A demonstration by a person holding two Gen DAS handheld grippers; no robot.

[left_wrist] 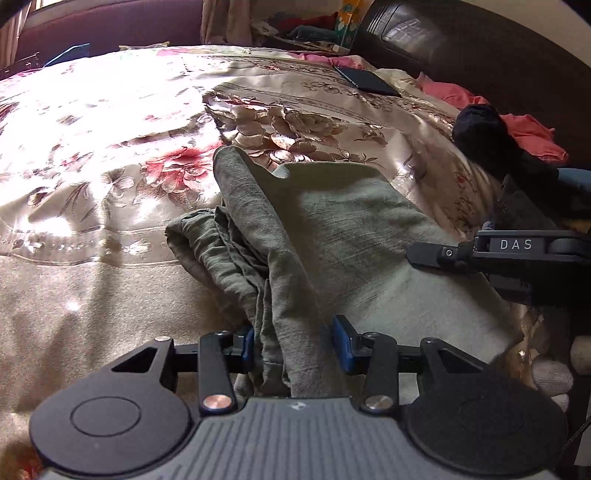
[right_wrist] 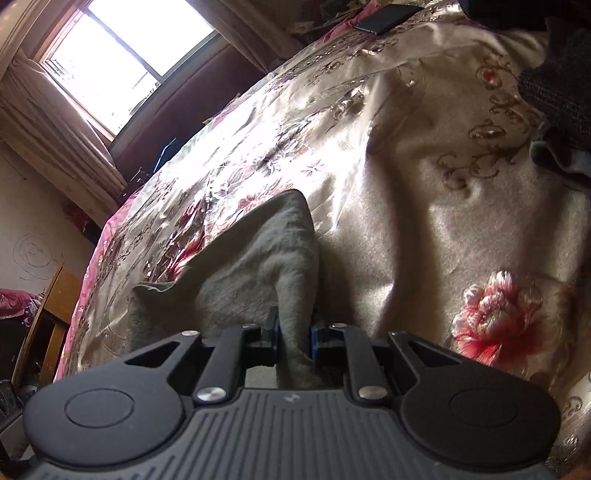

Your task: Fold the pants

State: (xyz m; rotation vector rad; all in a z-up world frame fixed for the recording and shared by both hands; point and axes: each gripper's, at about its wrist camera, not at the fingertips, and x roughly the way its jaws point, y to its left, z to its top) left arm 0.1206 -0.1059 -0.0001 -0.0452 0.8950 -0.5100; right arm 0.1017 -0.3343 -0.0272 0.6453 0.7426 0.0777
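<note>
Both grippers pinching the olive pants, low centre of each frame, on the floral bedspread.
Left gripper has bunched cloth between loosely closed pads; right gripper is clamped tight on one edge, tilted steeply; carry both edges level and taut, so the fold lands square.

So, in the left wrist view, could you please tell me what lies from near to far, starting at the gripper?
Left gripper with blue pads, grey-green crumpled pants, floral satin bedspread, flat black rectangular device, dark maroon wall panel beyond the bed.
</note>
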